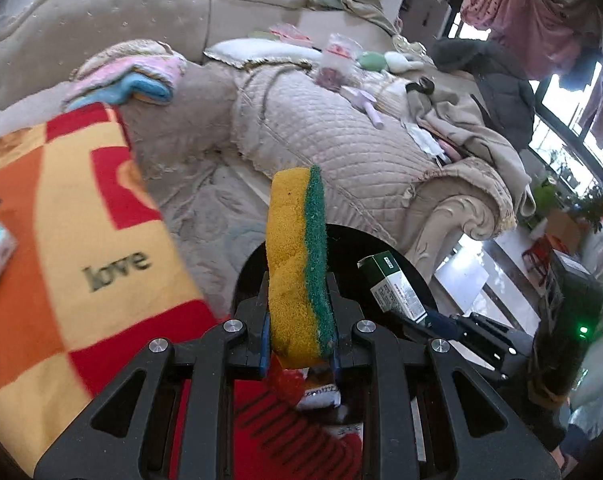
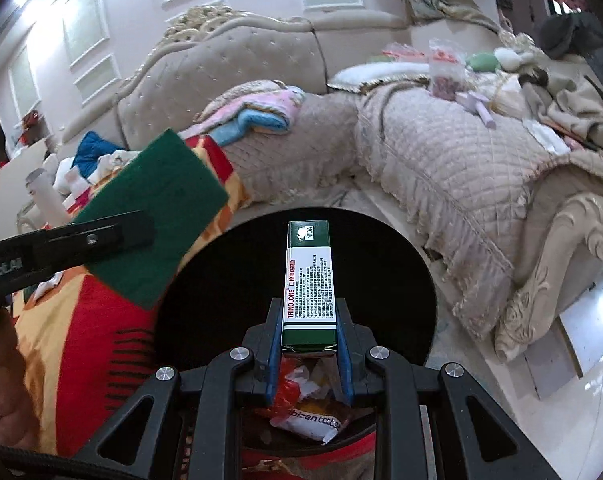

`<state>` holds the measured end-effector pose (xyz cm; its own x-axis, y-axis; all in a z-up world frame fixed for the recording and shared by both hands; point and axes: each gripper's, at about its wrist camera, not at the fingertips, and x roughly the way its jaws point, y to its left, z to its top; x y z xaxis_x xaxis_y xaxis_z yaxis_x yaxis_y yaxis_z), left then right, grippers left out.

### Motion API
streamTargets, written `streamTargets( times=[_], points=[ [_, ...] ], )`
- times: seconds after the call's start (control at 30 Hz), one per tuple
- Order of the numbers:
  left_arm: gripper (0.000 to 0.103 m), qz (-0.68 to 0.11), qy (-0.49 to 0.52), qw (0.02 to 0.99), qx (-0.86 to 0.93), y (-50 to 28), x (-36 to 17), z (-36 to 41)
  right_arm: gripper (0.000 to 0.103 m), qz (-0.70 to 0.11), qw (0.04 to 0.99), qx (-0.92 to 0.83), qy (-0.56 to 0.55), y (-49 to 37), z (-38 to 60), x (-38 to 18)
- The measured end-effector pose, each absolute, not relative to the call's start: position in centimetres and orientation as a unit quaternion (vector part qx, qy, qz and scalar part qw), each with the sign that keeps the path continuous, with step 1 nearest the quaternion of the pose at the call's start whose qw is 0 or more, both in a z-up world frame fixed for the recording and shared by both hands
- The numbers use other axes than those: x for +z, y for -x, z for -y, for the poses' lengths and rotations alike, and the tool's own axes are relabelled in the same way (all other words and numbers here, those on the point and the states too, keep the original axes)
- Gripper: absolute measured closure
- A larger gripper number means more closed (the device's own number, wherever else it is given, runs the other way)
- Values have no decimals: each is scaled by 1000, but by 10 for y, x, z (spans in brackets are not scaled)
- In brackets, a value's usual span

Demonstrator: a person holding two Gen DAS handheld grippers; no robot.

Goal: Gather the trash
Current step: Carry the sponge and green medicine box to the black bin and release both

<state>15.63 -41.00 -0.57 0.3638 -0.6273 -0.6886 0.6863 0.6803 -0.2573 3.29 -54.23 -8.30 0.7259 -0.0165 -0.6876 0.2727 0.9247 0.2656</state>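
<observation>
Left wrist view: both tongs loaded over the round black bin [image 1: 381,248].
Left tongs [image 1: 301,344] clamp the yellow-and-green sponge [image 1: 297,264]; right tongs [image 2: 307,344] clamp the green-and-white medicine carton [image 2: 308,280], long axis forward, bin directly beneath.

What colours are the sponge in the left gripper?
The sponge is yellow with a green scouring layer, clearest in the left wrist view.
</observation>
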Motion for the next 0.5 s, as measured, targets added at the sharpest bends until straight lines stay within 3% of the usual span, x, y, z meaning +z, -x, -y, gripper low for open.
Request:
streamTargets(
  times=[0.17,0.5],
  points=[
    [84,-441,-34,805,-395,-163,-24,420,81,-372,902,-99,-194,-40,546,-92],
    [84,-440,-38,805,-396,-157,-27,415,81,-380,901,-127,-169,-52,530,-92]
  ],
)
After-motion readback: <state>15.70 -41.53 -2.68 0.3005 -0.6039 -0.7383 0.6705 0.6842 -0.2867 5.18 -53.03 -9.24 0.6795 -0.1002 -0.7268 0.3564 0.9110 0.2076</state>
